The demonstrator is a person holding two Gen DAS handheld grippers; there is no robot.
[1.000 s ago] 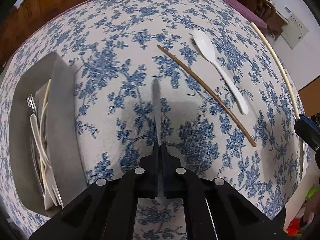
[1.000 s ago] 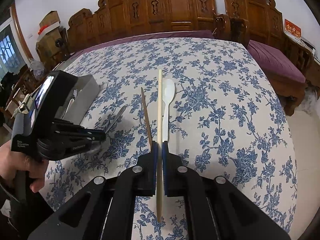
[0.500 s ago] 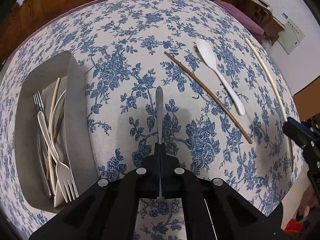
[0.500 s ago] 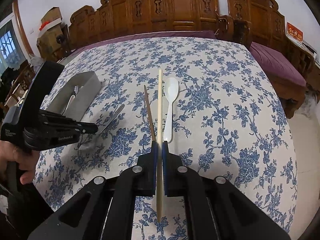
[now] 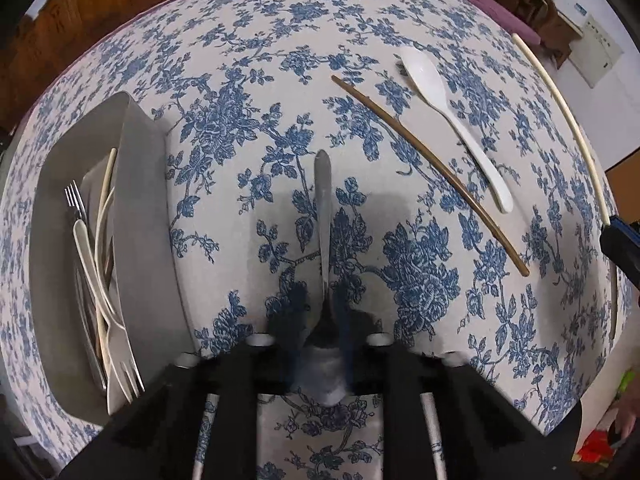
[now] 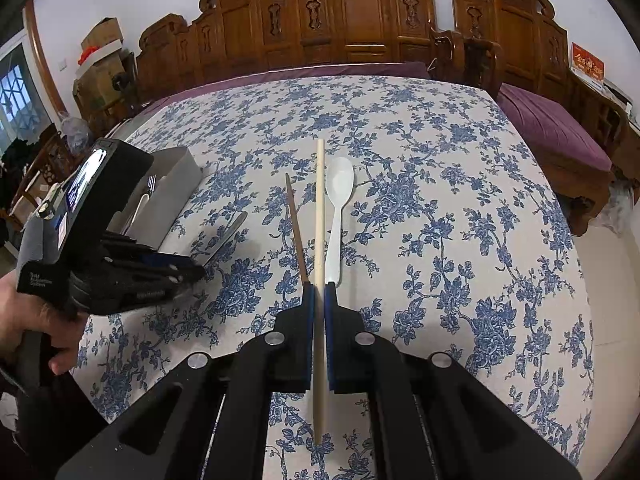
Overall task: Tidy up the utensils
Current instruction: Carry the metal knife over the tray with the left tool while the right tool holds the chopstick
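My left gripper (image 5: 322,312) has its jaws blurred and a little apart around a metal spoon (image 5: 322,216), whose handle points away over the cloth; the grip is unclear. It also shows in the right wrist view (image 6: 188,272). A grey tray (image 5: 144,208) holding forks and chopsticks lies to its left. My right gripper (image 6: 319,292) is shut on a pale chopstick (image 6: 319,208), seen too in the left wrist view (image 5: 560,100). A brown chopstick (image 5: 432,168) and a white spoon (image 5: 452,120) lie on the cloth.
The table wears a blue floral cloth (image 6: 440,208). Carved wooden chairs (image 6: 360,20) stand behind it, and a purple cushioned bench (image 6: 552,128) lies at the right. The grey tray (image 6: 176,184) sits at the table's left side.
The left gripper's jaws, tight on the metal spoon before, now look blurred and slightly parted; the spoon's bowl shows between them. The tray has come closer. The right gripper has hardly moved.
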